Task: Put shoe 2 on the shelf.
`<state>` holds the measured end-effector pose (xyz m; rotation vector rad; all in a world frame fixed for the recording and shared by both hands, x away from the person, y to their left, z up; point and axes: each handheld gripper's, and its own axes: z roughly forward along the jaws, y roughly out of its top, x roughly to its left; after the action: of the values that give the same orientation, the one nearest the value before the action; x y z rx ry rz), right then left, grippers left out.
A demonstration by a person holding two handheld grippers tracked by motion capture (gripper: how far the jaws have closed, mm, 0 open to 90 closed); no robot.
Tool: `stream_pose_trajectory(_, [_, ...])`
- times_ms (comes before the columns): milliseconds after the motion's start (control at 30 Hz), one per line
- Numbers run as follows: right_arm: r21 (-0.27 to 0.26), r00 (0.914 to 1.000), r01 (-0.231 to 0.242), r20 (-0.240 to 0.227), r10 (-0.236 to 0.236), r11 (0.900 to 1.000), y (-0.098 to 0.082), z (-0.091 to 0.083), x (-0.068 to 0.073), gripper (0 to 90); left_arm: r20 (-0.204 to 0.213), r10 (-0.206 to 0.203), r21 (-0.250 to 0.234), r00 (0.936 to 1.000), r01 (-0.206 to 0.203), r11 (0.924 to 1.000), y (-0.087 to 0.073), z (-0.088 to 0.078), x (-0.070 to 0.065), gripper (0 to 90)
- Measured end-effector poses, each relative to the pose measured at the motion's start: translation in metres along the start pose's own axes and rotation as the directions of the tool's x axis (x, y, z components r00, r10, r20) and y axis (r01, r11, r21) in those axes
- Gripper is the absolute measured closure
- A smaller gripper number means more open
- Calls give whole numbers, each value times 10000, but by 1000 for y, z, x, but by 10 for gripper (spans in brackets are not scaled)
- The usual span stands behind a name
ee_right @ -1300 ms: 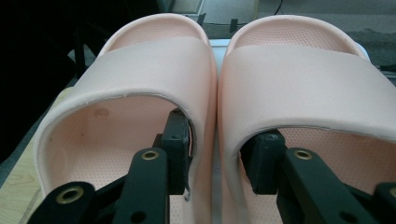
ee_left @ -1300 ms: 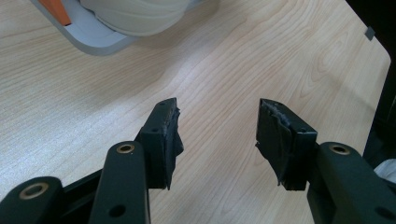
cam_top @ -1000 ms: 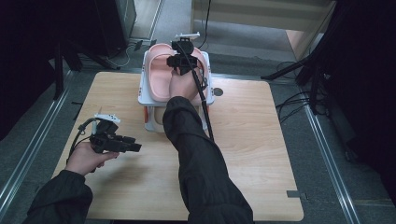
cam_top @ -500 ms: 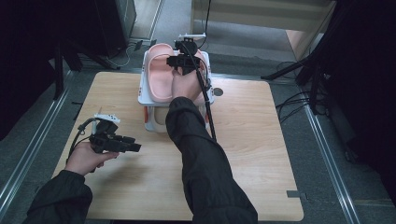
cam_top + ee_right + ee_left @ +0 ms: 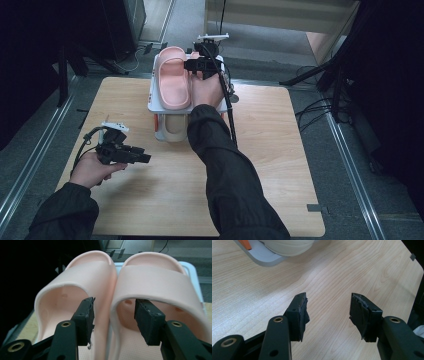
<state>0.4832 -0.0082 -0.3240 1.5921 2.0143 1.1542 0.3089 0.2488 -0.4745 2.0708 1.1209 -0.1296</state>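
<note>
Your right gripper (image 5: pixel 113 320) sits low centre in the right gripper view, jaws spread and just been opening. One jaw is inside each slipper mouth, astride the two touching side walls, and the pads press on neither. That reads as a release: the pair is set down and you are letting go.

The two soft pink foam slide slippers (image 5: pixel 155 287) lie side by side, straps up, on the top level of the white two-tier shoe rack (image 5: pixel 154 102), upper centre of the high view. There your right hand covers the right slipper; the left one (image 5: pixel 175 82) lies bare. Side by side they use the shelf's width, probably why they are packed touching.

Below, a cream-coloured shoe (image 5: pixel 175 127) fills the lower tier.

Your left gripper (image 5: pixel 328 312) hangs over the bare pale wooden table (image 5: pixel 337 272), jaws spread, nothing between them. It is parked lower left in the high view (image 5: pixel 127 152), well apart from the rack.
</note>
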Motion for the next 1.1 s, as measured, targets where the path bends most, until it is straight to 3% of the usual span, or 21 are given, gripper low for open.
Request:
stream_pose_trajectory(167, [279,9997,230,-120,-226,9993,0,-6,-3,495,-52,17,29,10000,-17,10000,0,0,0,475])
stream_pose_trajectory(567, [328,9971,209,-736,-185,9992,-9,-18,-6,495,-108,40,95,9999,-39,9999,0,2,-1,473])
stream_pose_trajectory(800, [417,9951,264,-963,-223,9988,-11,-27,-15,607,-114,32,117,9999,-31,9999,-1,2,0,471])
stream_pose_trajectory(1100, [502,9873,688,-1468,-607,9964,-20,-41,-23,718,-195,14,106,9998,-12,9999,-1,2,0,471])
